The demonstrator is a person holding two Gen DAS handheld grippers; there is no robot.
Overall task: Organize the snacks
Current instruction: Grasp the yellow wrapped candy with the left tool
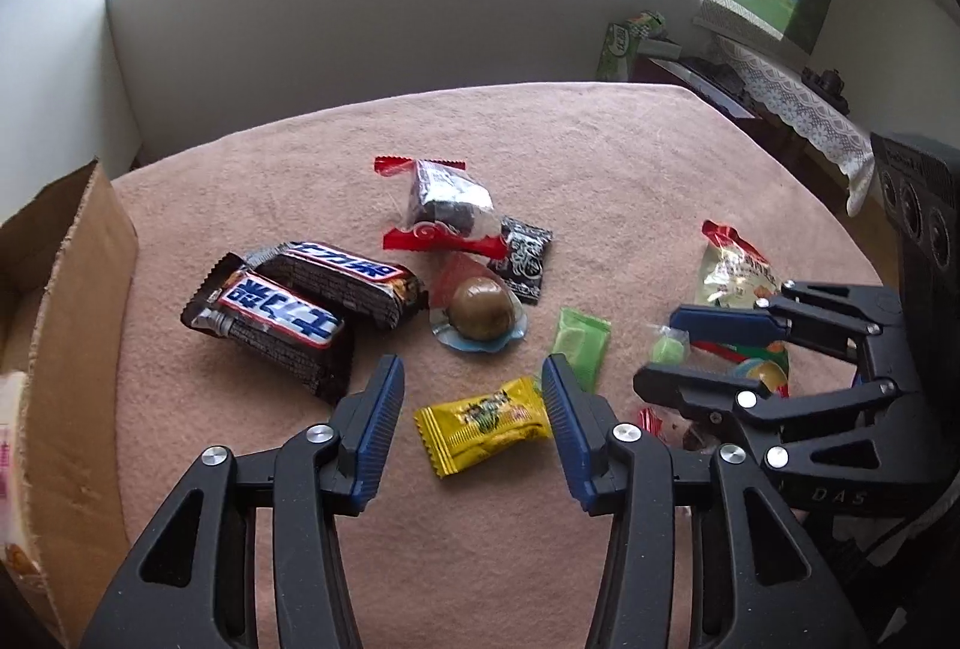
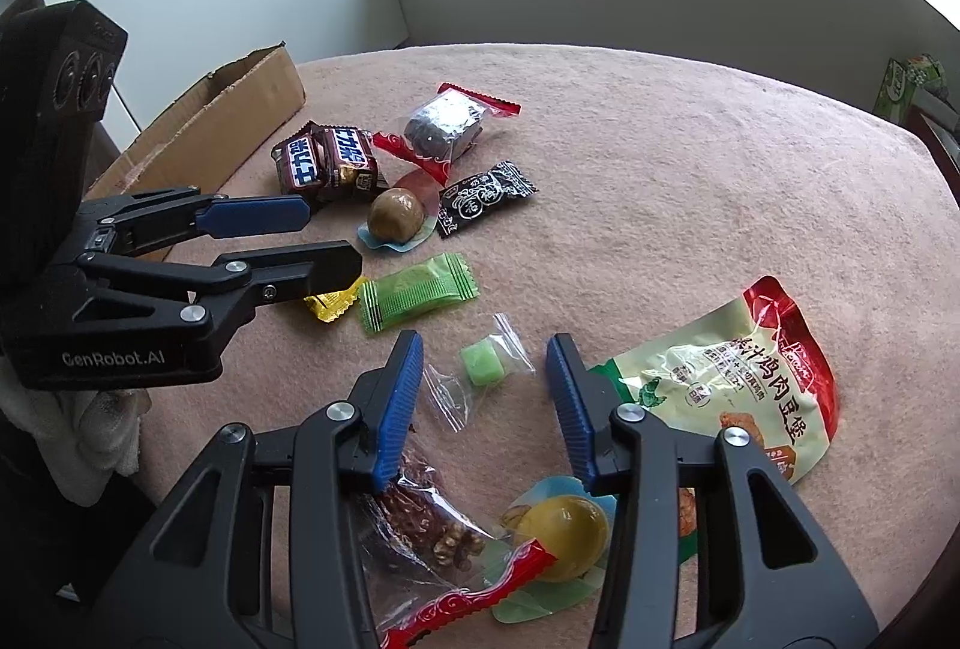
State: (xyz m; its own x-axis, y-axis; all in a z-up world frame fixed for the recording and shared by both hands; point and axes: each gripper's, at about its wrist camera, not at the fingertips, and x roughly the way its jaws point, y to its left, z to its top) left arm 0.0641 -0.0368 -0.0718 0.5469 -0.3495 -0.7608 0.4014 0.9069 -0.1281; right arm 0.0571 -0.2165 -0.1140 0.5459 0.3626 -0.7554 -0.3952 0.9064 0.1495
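Note:
Snacks lie scattered on a pink cloth. My left gripper (image 1: 471,379) is open and empty, its fingers either side of a yellow candy packet (image 1: 486,424). Two Snickers bars (image 1: 300,310) lie to its left, a brown ball candy (image 1: 480,316) ahead, a green packet (image 1: 579,343) to the right. My right gripper (image 2: 483,358) is open and empty, over a small green candy in a clear bag (image 2: 483,364). A large chicken snack bag (image 2: 732,379) lies to its right. A yellow ball candy (image 2: 561,532) and a nut bar (image 2: 420,529) lie beneath it.
An open cardboard box (image 1: 66,337) stands at the left edge of the table; it also shows in the right wrist view (image 2: 210,126). A red-ended dark cake packet (image 1: 447,205) and a black candy wrapper (image 1: 525,259) lie farther back. A white wall stands behind.

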